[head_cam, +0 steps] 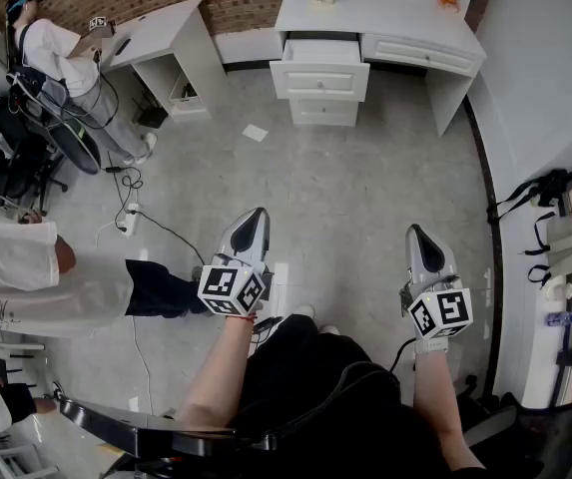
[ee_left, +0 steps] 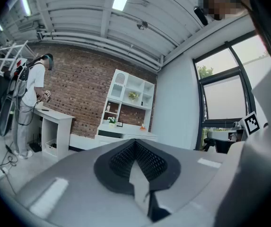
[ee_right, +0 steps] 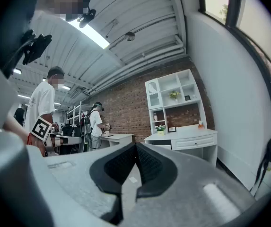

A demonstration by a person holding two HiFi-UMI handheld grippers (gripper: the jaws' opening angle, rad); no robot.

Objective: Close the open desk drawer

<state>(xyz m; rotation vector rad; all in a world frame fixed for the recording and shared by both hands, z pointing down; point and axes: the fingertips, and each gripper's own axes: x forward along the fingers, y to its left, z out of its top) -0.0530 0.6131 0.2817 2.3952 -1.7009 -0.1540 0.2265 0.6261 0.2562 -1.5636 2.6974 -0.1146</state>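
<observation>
White desk (head_cam: 385,13) sits well across the floor, with one drawer (head_cam: 320,53) pulled open. I'm holding two grippers, left gripper (head_cam: 255,216) and right gripper (head_cam: 416,232), both jaws pressed together, nothing gripped.

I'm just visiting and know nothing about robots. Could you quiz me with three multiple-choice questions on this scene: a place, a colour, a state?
1. Where in the desk is the open drawer?
A. top of the left-hand stack
B. bottom of that stack
C. right-hand side

2. What colour is the desk?
A. black
B. white
C. green

3. How are the left gripper and right gripper?
A. both shut, empty
B. both wide open
C. each gripping a handle

Answers:
1 A, it juts out above the rest of the stack.
2 B, every panel is white.
3 A, each gripper view shows jaw tips together with nothing between.
</observation>
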